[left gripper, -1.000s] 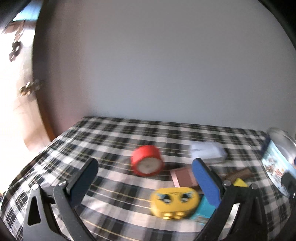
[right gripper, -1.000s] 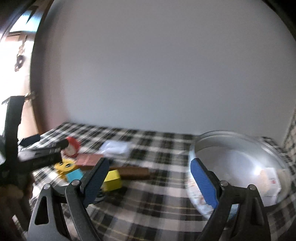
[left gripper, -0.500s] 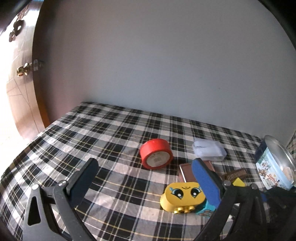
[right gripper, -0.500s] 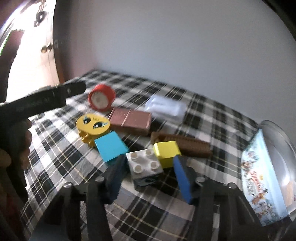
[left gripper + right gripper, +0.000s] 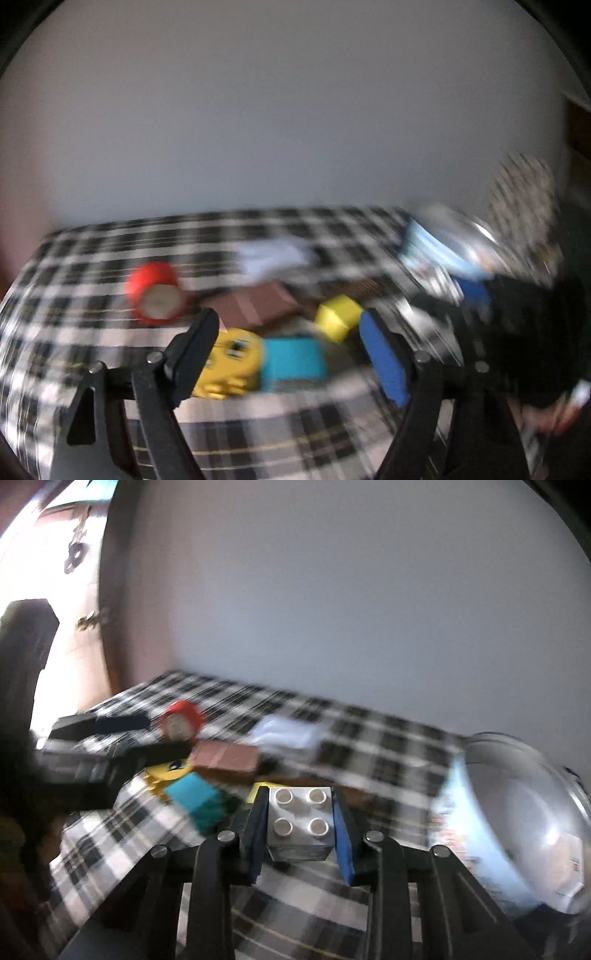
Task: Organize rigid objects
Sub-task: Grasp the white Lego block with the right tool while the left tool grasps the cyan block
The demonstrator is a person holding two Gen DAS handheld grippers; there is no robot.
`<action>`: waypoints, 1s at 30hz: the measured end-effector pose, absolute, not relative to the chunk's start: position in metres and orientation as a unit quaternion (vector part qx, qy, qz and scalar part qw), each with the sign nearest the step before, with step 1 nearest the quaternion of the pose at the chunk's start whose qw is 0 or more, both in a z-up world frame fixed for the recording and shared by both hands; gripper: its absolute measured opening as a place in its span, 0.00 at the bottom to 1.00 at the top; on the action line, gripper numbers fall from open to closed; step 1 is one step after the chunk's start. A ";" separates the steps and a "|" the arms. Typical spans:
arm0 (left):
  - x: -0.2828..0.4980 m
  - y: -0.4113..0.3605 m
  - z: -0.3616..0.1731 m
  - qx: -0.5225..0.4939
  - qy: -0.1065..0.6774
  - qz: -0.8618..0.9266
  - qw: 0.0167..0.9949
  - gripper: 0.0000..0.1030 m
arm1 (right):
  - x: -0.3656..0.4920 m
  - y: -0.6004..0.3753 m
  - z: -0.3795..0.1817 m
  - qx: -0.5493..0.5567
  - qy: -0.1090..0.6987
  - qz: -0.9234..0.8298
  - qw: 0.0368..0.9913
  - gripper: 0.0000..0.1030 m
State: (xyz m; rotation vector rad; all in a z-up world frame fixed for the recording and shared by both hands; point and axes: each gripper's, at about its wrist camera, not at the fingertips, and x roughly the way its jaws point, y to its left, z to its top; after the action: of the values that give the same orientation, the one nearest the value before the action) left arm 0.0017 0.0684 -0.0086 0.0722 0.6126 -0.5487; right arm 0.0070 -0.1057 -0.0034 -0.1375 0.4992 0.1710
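Observation:
My right gripper (image 5: 300,801) has a white four-stud brick (image 5: 299,823) between its blue pads; the jaws are closing and both pads touch its sides. My left gripper (image 5: 290,321) is closing too, above a yellow face brick (image 5: 229,365) and a cyan brick (image 5: 291,362) that lie side by side; its right pad stands apart from them. A red tape roll (image 5: 155,295), a brown flat block (image 5: 255,304) and a yellow cube (image 5: 338,321) lie behind. The view is blurred.
A round tin (image 5: 517,830) with a printed side stands open at the right of the plaid tablecloth (image 5: 369,734). A white packet (image 5: 284,731) lies near the back wall. The left gripper's body (image 5: 92,760) reaches in from the left.
My right gripper has dropped to the pile and narrowed around the white brick. My left gripper has swung right over the yellow face brick and cyan brick, its jaws narrower.

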 end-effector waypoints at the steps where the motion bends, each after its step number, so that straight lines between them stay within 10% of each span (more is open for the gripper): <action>1: -0.003 0.058 -0.012 0.055 0.302 -0.282 0.909 0.77 | 0.005 -0.111 -0.002 -0.065 0.246 0.080 0.964 0.33; 30: 0.025 0.027 -0.058 0.070 0.419 -0.192 0.884 0.41 | 0.008 -0.138 -0.002 -0.034 0.257 0.061 0.964 0.33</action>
State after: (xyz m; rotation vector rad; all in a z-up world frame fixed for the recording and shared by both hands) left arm 0.0249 0.0274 -0.0578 0.1461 0.8725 -0.3998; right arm 0.0077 -0.1378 -0.0018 -0.0695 0.5198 0.1244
